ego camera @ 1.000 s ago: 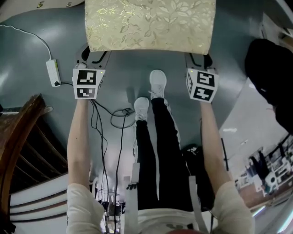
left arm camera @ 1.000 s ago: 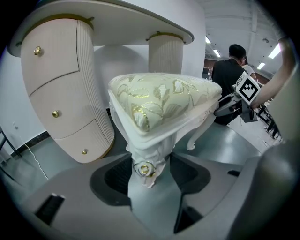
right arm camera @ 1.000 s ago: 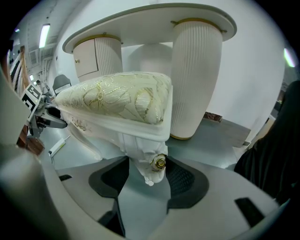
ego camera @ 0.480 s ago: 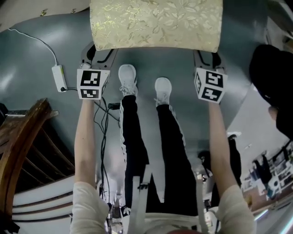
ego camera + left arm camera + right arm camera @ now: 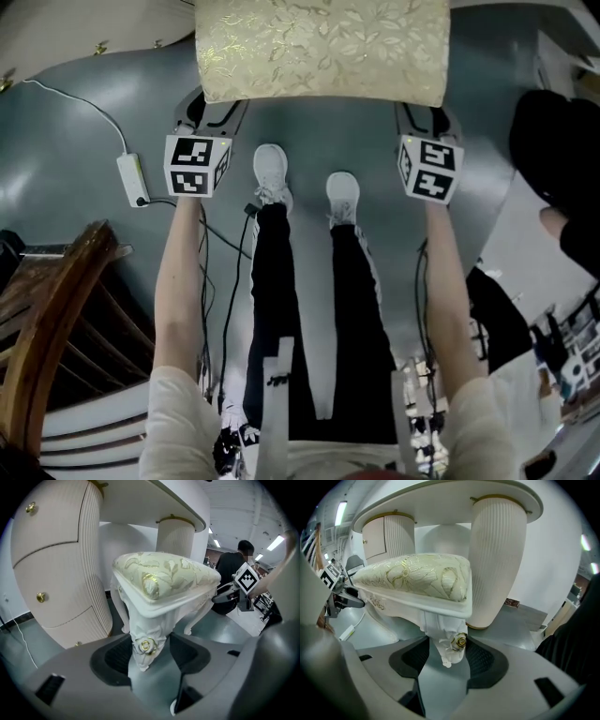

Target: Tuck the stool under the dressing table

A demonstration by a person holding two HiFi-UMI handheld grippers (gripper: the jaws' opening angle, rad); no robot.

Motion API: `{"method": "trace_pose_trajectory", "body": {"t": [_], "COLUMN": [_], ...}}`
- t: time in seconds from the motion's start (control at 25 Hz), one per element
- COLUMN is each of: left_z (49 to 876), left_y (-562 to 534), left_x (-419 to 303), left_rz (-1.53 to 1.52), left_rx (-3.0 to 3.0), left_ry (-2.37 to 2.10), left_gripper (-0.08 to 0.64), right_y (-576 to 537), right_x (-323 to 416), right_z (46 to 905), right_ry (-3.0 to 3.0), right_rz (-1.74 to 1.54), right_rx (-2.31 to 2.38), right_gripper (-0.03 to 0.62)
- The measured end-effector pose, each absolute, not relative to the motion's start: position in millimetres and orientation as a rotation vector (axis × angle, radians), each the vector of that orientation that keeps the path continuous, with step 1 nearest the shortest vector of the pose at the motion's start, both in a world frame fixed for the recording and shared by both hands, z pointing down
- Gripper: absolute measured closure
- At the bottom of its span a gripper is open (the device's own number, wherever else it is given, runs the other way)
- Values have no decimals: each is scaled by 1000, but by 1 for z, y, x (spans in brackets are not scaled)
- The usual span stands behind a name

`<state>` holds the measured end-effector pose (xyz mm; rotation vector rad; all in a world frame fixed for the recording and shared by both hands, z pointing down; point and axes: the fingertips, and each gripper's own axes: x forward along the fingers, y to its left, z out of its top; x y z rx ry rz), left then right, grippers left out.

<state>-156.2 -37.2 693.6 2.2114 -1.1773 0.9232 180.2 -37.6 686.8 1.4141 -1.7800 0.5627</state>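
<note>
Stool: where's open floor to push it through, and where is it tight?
Open: the gap under the dressing table, between its drawer unit and ribbed column, straight beyond the stool. Bare floor also lies between stool and shoes. Crowded: corded adapter on the left, wooden chair lower left.

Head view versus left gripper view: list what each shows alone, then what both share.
Head view only: the person's shoes, a white adapter on the floor, a wooden chair. Left gripper view only: the dressing table's knobbed drawer fronts, and its jaws shut on the stool's carved leg. Both: the stool's gold-patterned cushion.
</note>
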Motion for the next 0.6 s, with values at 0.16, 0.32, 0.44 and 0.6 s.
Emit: {"method": "trace_pose_trajectory", "body": {"t": [0.16,0.32,0.44,0.6], "left_z": [698,698,698,700], "left_y": [-36,-35,-41,-49], "left_x": [-157,-159,-158,-160], "left_rz": [904,921,920,936], "left_rx": [2225,2221,2236,2266], "left_ry": [-1203,-1171,-1146,-1119], "left_gripper": [305,307,307,307], "right_y": [-38,-30,-27,-24], "right_x": [179,177,177,175], "right_z": [686,685,683,685], "right_ry": [-1800,-1772,-1748,-1725], "right_rz": [516,531,547,567], "right_rx": [1429,1438,1466,1506], "right_gripper": [350,351,351,351]}}
